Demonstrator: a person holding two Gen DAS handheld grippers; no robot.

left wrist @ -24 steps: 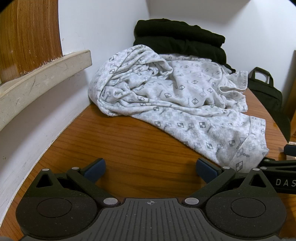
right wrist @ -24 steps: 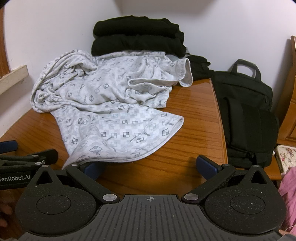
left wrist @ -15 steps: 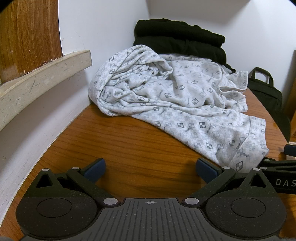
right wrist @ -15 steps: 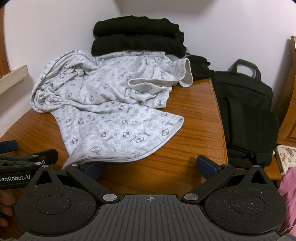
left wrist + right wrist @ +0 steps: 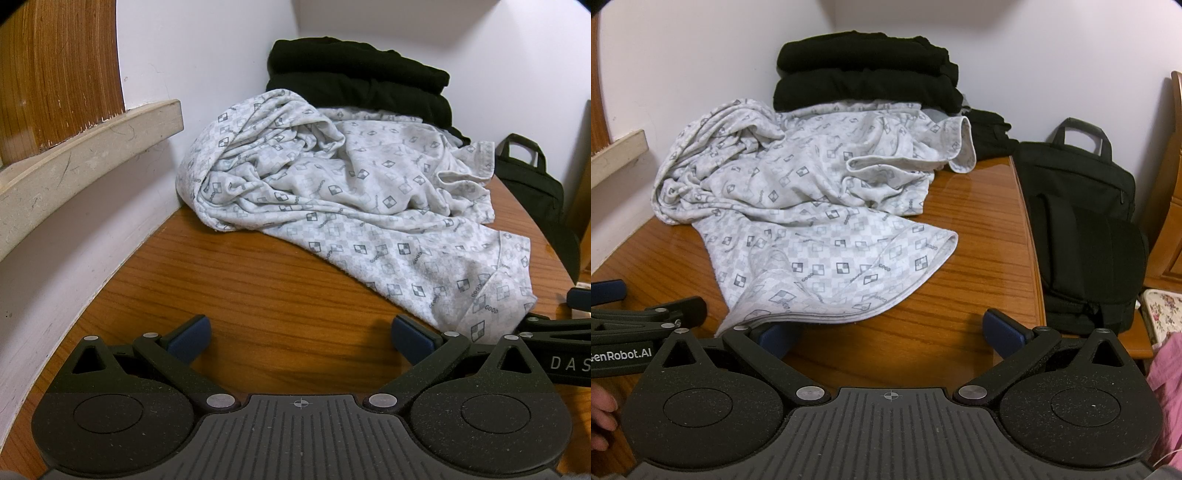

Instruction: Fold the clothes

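Observation:
A crumpled white garment with a grey checker print point(image 5: 343, 206) point(image 5: 812, 206) lies heaped on the wooden table point(image 5: 240, 288) point(image 5: 979, 229), its hem reaching toward the near edge. Behind it sits a stack of folded black clothes point(image 5: 354, 85) point(image 5: 864, 77) in the wall corner. My left gripper point(image 5: 301, 334) is open over bare wood, just left of the hem. My right gripper point(image 5: 892, 332) is open too, its left fingertip point(image 5: 775, 336) partly under the hem's edge. Nothing is held. Each gripper shows at the side of the other's view.
A black bag point(image 5: 1082, 229) point(image 5: 532, 184) stands off the table's right edge. A beige ledge point(image 5: 92, 147) and white wall border the table on the left. A floral cushion point(image 5: 1161, 310) and pink sleeve point(image 5: 1167, 376) show at the far right.

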